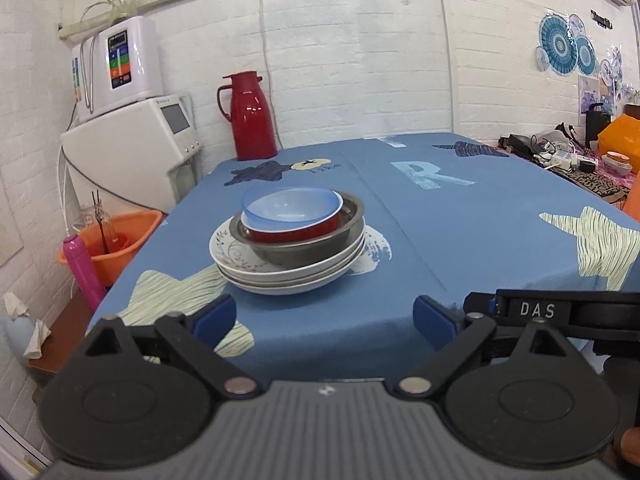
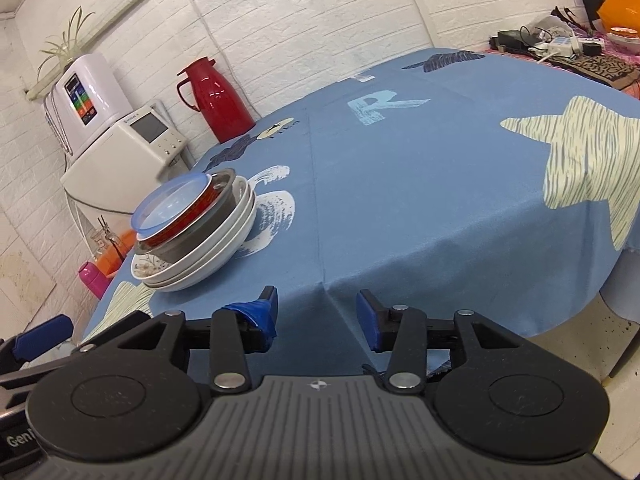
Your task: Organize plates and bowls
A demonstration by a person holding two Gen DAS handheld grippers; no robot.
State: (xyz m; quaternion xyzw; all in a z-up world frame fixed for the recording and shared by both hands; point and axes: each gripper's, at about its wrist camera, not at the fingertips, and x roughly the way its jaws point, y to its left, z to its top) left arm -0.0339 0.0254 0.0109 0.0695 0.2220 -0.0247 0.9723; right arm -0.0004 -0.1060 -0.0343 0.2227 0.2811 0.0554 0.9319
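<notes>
Covering the whole table (image 1: 480, 216) is a blue cloth printed with stars. Against the white brick wall to the left stand a white appliance (image 1: 132, 148) with a smaller white unit on top, a red jug (image 1: 250, 118) at the table's far corner, and an orange tub (image 1: 116, 240) with a pink bottle (image 1: 82, 268) beside the table. Clutter of cables and bags lies along the far right edge. Nothing lies between the grippers and the dishes.

The stack sits on the left part of the table: white plates (image 1: 280, 276) at the bottom, then a metal bowl (image 1: 304, 248), a red bowl (image 1: 296, 232) and a blue bowl (image 1: 290, 206) nested on top.

The left gripper (image 1: 324, 316) hangs just short of the stack, jaws spread wide, grasping nothing. The right gripper (image 2: 316, 316), also spread and empty, sits at the near table edge, the stack ahead to its left.
</notes>
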